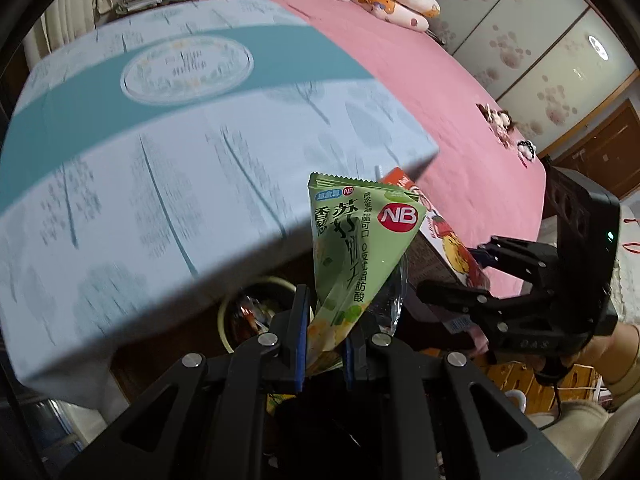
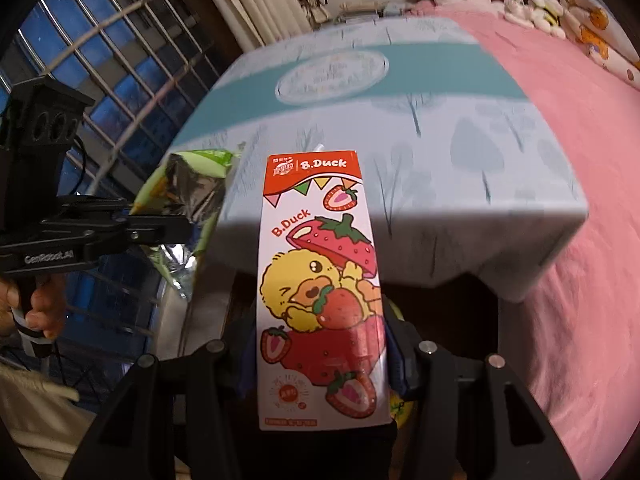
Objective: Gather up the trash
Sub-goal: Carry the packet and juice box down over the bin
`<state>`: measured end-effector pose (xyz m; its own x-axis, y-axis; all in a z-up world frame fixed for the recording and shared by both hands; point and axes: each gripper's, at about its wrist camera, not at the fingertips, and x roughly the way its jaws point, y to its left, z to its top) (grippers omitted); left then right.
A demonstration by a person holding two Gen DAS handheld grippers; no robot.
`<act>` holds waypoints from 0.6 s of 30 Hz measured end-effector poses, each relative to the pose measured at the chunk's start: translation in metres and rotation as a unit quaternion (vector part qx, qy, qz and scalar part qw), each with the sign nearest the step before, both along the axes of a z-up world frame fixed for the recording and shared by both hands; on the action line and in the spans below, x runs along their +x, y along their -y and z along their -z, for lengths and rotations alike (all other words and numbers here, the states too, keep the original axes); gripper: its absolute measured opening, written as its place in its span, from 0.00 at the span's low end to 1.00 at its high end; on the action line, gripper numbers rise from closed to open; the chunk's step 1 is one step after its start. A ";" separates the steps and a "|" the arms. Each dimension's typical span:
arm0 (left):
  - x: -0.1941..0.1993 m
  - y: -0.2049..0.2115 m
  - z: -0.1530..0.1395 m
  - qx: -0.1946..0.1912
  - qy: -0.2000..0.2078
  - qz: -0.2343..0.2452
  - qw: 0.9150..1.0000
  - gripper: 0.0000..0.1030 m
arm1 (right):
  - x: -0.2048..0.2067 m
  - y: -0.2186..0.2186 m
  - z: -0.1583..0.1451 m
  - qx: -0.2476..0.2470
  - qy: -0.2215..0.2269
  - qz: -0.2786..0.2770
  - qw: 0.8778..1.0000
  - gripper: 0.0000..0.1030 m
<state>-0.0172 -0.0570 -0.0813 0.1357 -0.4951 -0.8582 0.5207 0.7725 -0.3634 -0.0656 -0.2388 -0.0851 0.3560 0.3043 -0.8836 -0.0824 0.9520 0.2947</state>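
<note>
Green crinkled snack wrapper (image 1: 352, 248) with a red NB logo, centre of the left wrist view, pinched at its lower end by the left gripper (image 1: 326, 354). Tall white-and-red strawberry drink carton (image 2: 322, 280) with a yellow duck print, centre of the right wrist view, clamped between the right gripper (image 2: 320, 364) pads. Behind both, a pale blue patterned cloth (image 1: 160, 152) over a pink bedspread (image 1: 420, 80). Below the wrapper, a pale-rimmed bin (image 1: 224, 320) with litter.

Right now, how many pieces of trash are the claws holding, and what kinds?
Green snack wrapper: 1, in the left claw
Strawberry drink carton: 1, in the right claw
Total: 2
</note>
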 end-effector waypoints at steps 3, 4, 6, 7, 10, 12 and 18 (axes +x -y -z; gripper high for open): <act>-0.013 0.005 0.028 0.004 -0.014 0.001 1.000 0.11 | -0.007 0.003 0.026 0.004 -0.021 0.002 1.000 0.49; -0.016 0.008 0.039 0.008 -0.017 0.002 1.000 0.11 | -0.009 0.003 0.035 0.004 -0.026 0.001 1.000 0.49; -0.022 0.012 0.063 0.015 -0.022 0.002 1.000 0.11 | -0.012 0.005 0.057 0.007 -0.038 -0.003 0.999 0.49; -0.024 0.014 0.073 0.018 -0.023 0.001 1.000 0.11 | -0.014 0.005 0.066 0.007 -0.043 -0.004 0.999 0.49; -0.029 0.021 0.109 0.027 -0.030 -0.003 0.999 0.11 | -0.012 0.004 0.103 0.007 -0.059 -0.014 0.998 0.49; -0.029 0.025 0.134 0.033 -0.034 -0.005 0.999 0.11 | -0.009 0.004 0.130 0.005 -0.071 -0.020 0.997 0.50; -0.020 0.034 0.218 0.056 -0.044 -0.013 0.997 0.11 | 0.005 0.007 0.217 0.008 -0.112 -0.010 0.994 0.50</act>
